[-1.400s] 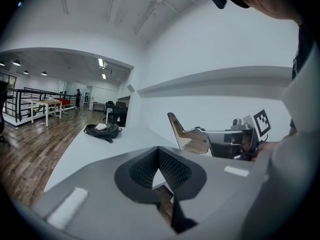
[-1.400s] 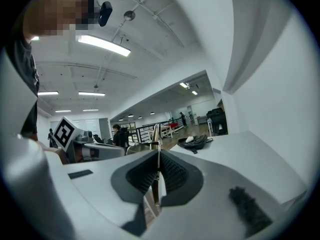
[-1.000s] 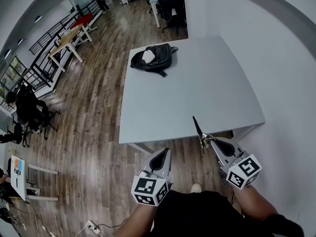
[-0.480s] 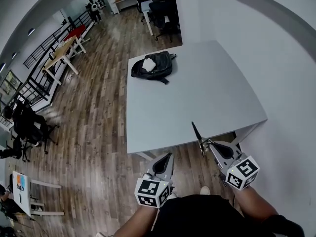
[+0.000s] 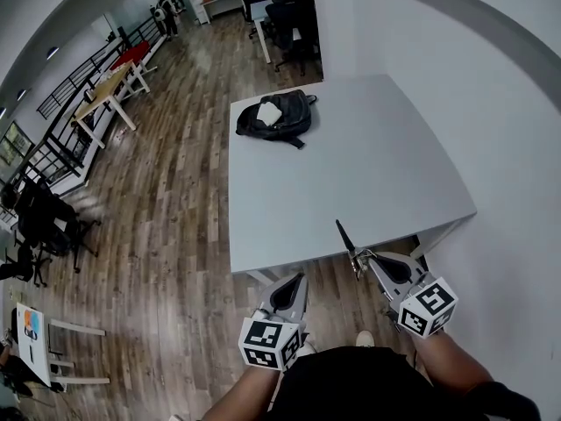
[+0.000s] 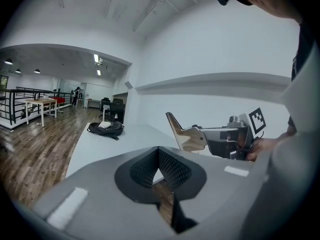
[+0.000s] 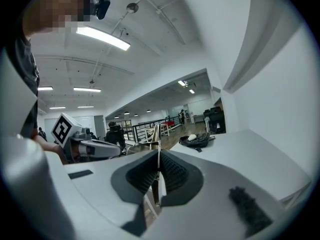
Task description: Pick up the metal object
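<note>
**Metal strip clamped in the right fingers, clear of the desk**

The right gripper [image 5: 372, 260] has its fingers [image 7: 172, 170] pressed flat on a thin, shiny metal strip with a pointed tip [image 5: 347, 236]. The right gripper view shows the strip edge-on, as a narrow line running straight up the seam between the two pads. Most of its length stands out beyond the fingertips, and only its lower end is pinched. From the left gripper view the strip [image 6: 183, 133] reads as a flat, polished, pale blade that bends and tapers to a point, with the right gripper behind it.

The lift looks essentially done: the strip hangs in the air, off the near edge of the pale grey rectangular desk [image 5: 351, 174] and touching nothing but the pads. Doing this step well is a matter of a firm, even squeeze. So short a bite on so long and slick a piece could probably let it swivel between the pads, so any further motion should be slow and in line with the blade.

The left gripper [image 5: 294, 281] has its fingers drawn together on nothing, beside and apart from the strip's tip. A black backpack [image 5: 276, 117] lies far ahead of both fingertips.
</note>
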Demonstrator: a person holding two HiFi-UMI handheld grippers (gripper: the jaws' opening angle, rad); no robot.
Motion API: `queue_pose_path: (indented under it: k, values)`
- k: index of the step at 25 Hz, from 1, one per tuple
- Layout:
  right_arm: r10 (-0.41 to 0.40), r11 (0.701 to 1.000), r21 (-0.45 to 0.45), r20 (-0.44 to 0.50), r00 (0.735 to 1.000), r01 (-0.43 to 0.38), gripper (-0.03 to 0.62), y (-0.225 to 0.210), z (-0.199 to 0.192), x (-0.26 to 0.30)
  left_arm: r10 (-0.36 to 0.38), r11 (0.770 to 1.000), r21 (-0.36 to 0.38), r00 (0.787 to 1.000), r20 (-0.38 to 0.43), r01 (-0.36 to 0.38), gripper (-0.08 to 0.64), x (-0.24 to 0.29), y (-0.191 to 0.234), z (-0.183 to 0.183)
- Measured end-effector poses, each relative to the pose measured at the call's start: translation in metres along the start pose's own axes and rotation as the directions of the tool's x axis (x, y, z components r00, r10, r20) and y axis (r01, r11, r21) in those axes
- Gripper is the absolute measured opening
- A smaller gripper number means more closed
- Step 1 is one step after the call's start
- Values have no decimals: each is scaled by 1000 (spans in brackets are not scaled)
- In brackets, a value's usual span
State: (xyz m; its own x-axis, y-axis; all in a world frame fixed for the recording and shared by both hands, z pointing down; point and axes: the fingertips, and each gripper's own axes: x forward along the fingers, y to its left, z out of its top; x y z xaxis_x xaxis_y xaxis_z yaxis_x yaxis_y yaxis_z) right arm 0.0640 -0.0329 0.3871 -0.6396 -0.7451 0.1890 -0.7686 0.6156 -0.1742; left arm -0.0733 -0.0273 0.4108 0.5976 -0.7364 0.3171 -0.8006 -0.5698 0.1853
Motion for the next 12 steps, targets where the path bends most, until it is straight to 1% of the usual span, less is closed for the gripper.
queue_pose_path:
  k: [5,12]
  values:
    - [-2,1000,-1,1,1000,2,14,4,2,1,-2,1000,-1,1000,3,2,8,-4,2,2]
    - [-7,1000,4,1,1000,7,14,-2,0,-1,-8,1000,3,1000,3,8,8,4,-2,2]
